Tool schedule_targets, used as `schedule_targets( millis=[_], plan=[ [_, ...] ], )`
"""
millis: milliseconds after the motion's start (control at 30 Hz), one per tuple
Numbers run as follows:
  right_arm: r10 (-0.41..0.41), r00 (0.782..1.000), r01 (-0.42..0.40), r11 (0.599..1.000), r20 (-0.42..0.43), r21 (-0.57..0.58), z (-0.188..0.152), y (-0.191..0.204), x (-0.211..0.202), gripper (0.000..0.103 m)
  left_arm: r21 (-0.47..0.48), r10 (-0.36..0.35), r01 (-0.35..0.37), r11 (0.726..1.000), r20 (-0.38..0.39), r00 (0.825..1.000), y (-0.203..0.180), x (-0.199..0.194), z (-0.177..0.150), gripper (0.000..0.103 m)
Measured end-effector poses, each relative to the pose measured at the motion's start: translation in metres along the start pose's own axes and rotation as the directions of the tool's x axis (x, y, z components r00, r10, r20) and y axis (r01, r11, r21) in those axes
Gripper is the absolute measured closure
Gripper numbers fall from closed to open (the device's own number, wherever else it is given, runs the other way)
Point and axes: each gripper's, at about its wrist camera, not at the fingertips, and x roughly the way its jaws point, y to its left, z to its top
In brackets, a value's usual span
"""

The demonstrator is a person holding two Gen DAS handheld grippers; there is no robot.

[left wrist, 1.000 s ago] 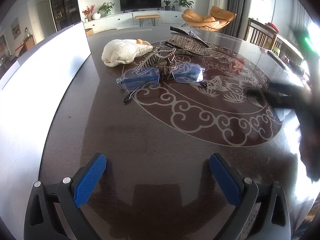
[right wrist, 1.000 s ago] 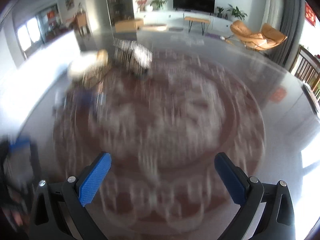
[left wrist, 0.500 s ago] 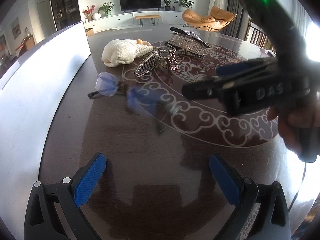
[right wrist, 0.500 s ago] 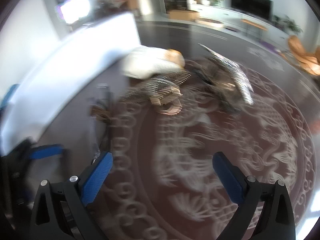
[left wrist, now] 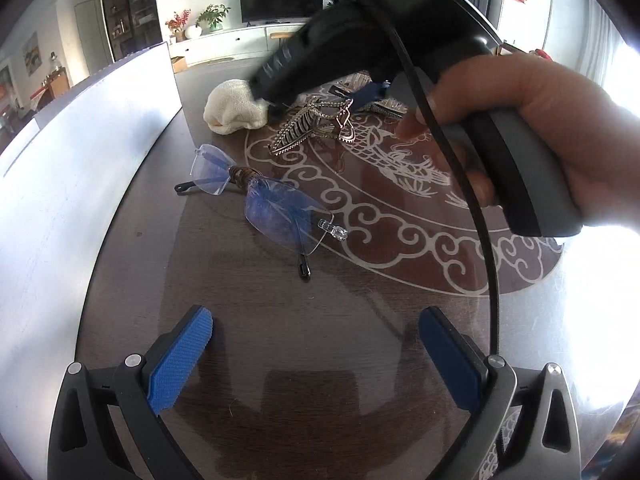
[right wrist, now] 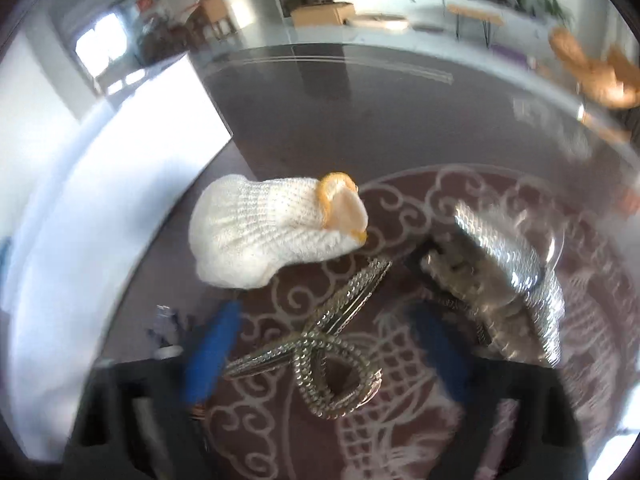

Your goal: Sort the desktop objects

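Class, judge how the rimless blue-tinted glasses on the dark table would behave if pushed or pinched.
The rimless blue-tinted glasses look light, so they would probably slide on the glossy dark table. With bare-edged lenses and thin temples, they seem fragile, likely to flex under a pinch.

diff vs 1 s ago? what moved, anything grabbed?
The glasses slid from beside the hair clips toward the left claw and rotated, now lying apart from the pile. The right claw swung in from the right and now straddles the striped hair clip, open, nothing gripped yet. Unchanged: left claw open and parked, knit glove, large silver clip.
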Motion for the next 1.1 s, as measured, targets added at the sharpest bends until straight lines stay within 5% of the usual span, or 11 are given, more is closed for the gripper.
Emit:
schedule_targets(
  millis=[67, 233, 433, 500, 567, 733, 933, 1100],
  plan=[
    [0.026, 1.0, -0.026, 0.999, -0.005, -0.031, -0.003, -0.002, -0.003, 0.05, -0.001, -0.001, 0.001, 1.0, 0.001, 1.0, -0.001, 0.0, 0.0, 0.0],
    [0.057, 0.998, -0.058, 0.997, -0.018, -0.053, -0.036, -0.026, -0.022, 0.05, 0.0, 0.002, -0.002, 1.0, -0.001, 1.0, -0.003, 0.001, 0.001, 0.0],
    [0.057, 0.998, -0.055, 0.995, 0.016, -0.083, -0.114, -0.061, -0.067, 0.05, 0.005, 0.009, -0.009, 1.0, -0.004, 1.0, -0.005, 0.001, 0.002, 0.0],
    [0.024, 0.999, -0.022, 0.999, 0.037, -0.05, -0.139, -0.074, -0.084, 0.037, 0.005, 0.009, -0.009, 1.0, -0.005, 1.0, -0.005, 0.001, 0.002, 0.0],
    [-0.003, 0.998, 0.002, 1.0, 0.07, 0.002, -0.17, -0.081, -0.099, 0.011, 0.005, 0.009, -0.009, 1.0, -0.006, 1.0, -0.005, 0.001, 0.002, 0.0],
    [-0.035, 0.987, 0.027, 0.998, 0.16, 0.048, -0.227, -0.08, -0.126, 0.009, -0.007, 0.017, -0.017, 1.0, -0.035, 0.999, -0.002, 0.005, 0.003, 0.0],
    [-0.082, 0.977, 0.079, 0.997, 0.197, 0.024, -0.234, -0.07, -0.133, 0.008, -0.143, 0.039, -0.049, 0.989, -0.074, 0.997, 0.009, 0.012, 0.032, 0.0],
    [-0.083, 0.982, 0.09, 0.996, 0.172, -0.031, -0.235, -0.062, -0.127, 0.008, -0.195, 0.194, -0.203, 0.959, -0.066, 0.979, 0.025, 0.025, 0.066, 0.0]
  ],
)
